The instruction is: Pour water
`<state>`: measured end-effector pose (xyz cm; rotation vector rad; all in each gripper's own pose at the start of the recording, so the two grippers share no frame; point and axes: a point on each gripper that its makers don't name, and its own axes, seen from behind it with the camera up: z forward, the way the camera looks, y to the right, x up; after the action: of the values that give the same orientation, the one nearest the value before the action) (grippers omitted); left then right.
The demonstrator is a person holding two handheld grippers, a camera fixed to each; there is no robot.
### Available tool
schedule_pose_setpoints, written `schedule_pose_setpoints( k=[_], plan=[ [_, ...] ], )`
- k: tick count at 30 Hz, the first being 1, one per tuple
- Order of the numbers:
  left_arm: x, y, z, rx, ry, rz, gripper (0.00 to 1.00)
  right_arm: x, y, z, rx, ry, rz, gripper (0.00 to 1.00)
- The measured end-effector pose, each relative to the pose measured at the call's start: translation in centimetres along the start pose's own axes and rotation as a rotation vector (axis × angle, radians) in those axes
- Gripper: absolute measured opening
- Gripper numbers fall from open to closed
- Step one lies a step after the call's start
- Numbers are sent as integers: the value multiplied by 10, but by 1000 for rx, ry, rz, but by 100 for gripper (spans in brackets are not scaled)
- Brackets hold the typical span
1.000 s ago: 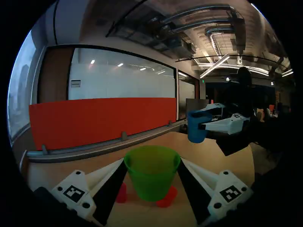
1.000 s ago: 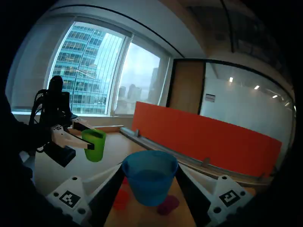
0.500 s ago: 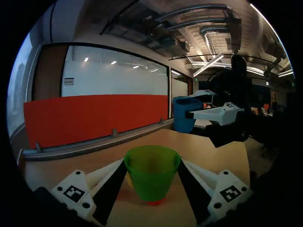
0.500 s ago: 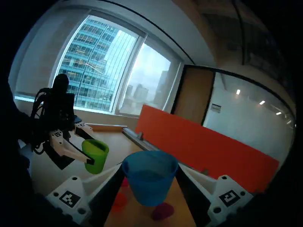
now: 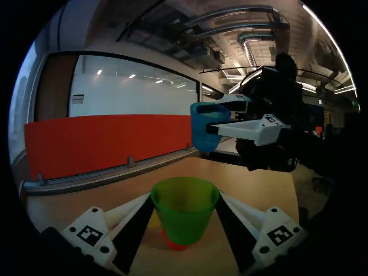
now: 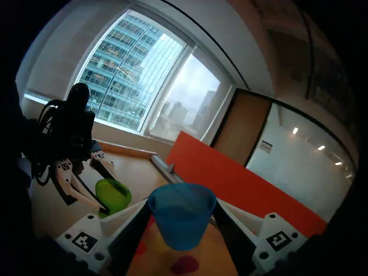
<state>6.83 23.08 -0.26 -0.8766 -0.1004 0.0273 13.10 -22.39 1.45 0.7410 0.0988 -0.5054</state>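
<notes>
Above the bench (image 5: pixel 257 184), the right claw (image 6: pixel 182 204) is clamping the blue cup (image 6: pixel 182 223) higher than the green cup (image 5: pixel 185 214), which the left claw (image 5: pixel 184 198) is gripping upright, presumably as receiver.

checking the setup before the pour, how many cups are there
2: the green cup clamped in the left gripper, and the blue cup clamped in the right gripper. More could be hidden outside these views.
</notes>
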Motion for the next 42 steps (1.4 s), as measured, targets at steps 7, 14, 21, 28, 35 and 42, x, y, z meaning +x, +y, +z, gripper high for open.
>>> schedule_pose_setpoints(
  k=[7, 14, 21, 28, 35, 42],
  plan=[
    [-2, 4, 3, -13, 0, -6, 88, 11, 0, 7, 3, -4, -94, 92],
    [-1, 11, 5, -27, 4, -7, 88, 22, -1, 14, 10, -2, -161, 92],
    [0, 15, 6, -36, 6, -6, 88, 34, 3, 21, 9, 2, -230, 92],
    [-1, 18, 7, -42, 7, -7, 88, 42, 6, 27, 3, -2, -305, 92],
    [-2, 21, 7, -49, 6, -3, 88, 46, 9, 33, -7, -5, -374, 92],
    [-1, 23, 7, -54, 6, 4, 88, 49, 11, 35, -16, -8, -429, 92]
  ],
)
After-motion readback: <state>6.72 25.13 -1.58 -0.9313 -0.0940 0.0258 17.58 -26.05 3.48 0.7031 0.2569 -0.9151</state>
